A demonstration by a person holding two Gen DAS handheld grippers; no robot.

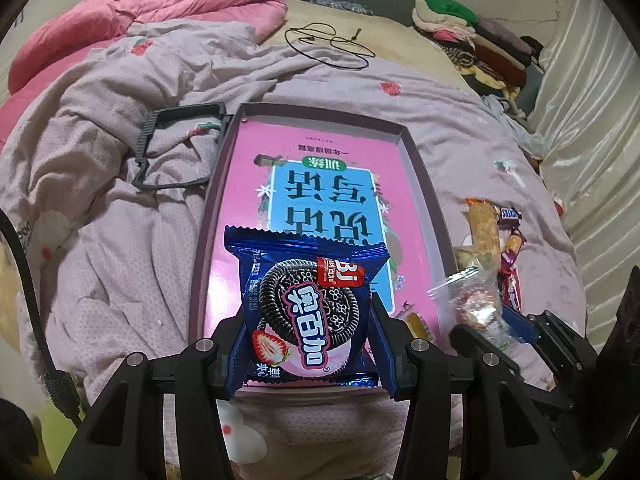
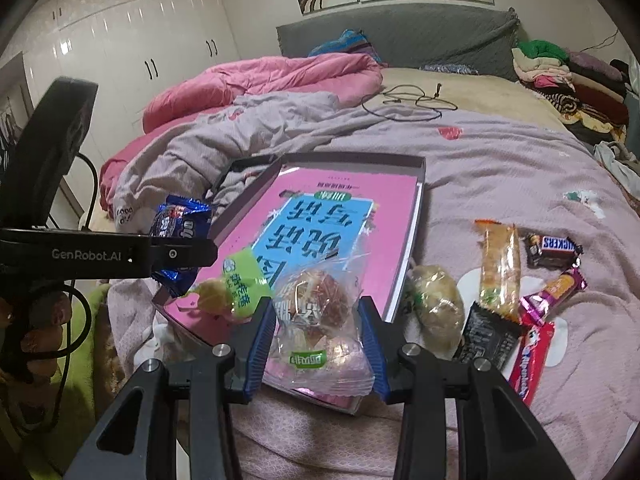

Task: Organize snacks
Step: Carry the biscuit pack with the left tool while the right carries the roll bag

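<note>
My left gripper [image 1: 308, 320] is shut on a blue Oreo packet [image 1: 306, 304] and holds it over the near end of a shallow box [image 1: 420, 168] lined with a pink book. My right gripper [image 2: 318, 320] is shut on a clear bag with a round pastry [image 2: 316, 308], over the box's near right corner [image 2: 400, 280]. The left gripper with the Oreo packet [image 2: 180, 228] shows at the left of the right wrist view. A green-wrapped snack [image 2: 240, 284] lies in the box's near end.
Several loose snacks lie on the lilac blanket right of the box: a wrapped bun [image 2: 436, 300], a long orange bar [image 2: 498, 268], a Snickers [image 2: 554, 246], a black packet [image 2: 486, 336], a red bar [image 2: 532, 360]. A black frame [image 1: 176, 148] lies left of the box.
</note>
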